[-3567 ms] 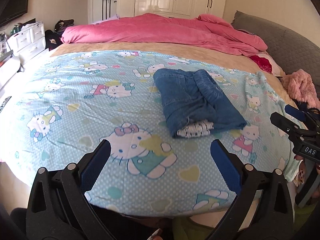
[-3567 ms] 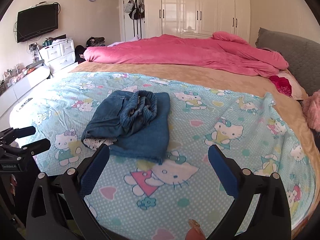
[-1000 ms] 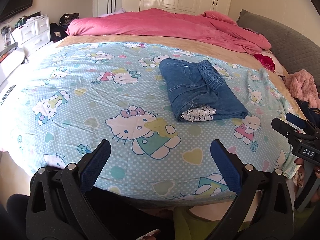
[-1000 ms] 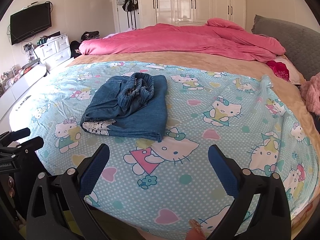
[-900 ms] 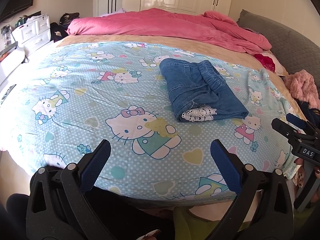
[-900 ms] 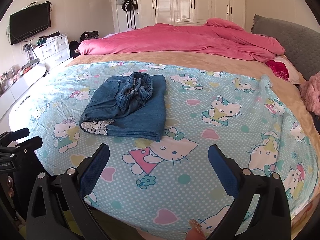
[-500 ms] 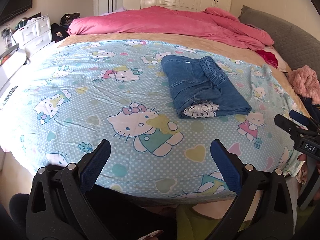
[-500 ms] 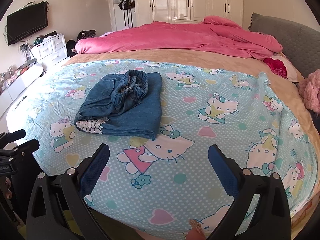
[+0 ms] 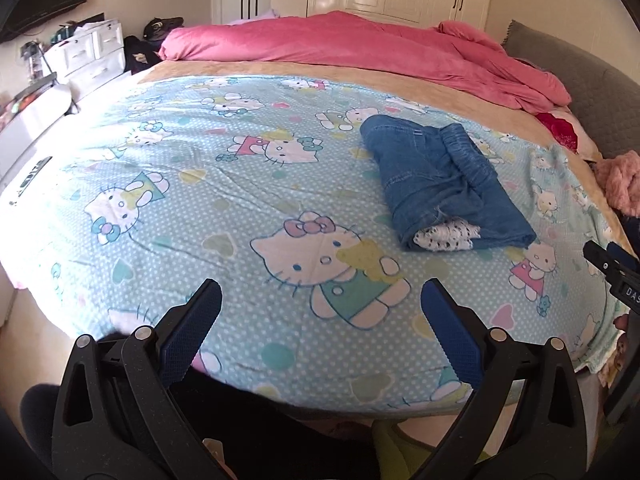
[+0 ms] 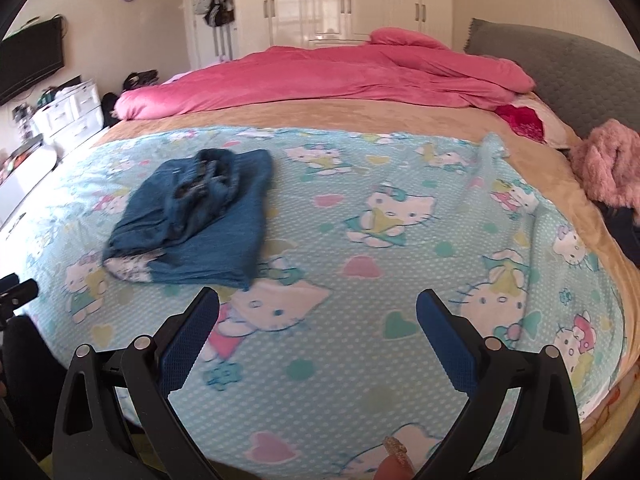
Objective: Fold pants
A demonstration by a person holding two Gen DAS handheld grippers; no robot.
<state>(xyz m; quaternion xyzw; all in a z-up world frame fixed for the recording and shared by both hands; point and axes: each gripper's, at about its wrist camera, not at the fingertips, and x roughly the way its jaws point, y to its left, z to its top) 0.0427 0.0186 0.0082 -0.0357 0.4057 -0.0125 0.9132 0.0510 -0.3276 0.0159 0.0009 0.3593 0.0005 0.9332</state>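
Blue denim pants lie folded into a compact bundle on the cartoon-cat bedsheet, white lace trim showing at the near end. In the right wrist view the same pants sit left of centre. My left gripper is open and empty, held back over the bed's near edge, well short of the pants. My right gripper is also open and empty, to the right of the pants and apart from them. The right gripper's tip shows at the left view's right edge.
A pink duvet is heaped across the far side of the bed. A grey headboard and a fluffy pink garment are at the right. White drawers stand at the left, wardrobes behind.
Both grippers have drawn back from the bed and stayed open. The right wrist view has swung right, so the pants sit further left. The folded pants have not moved.
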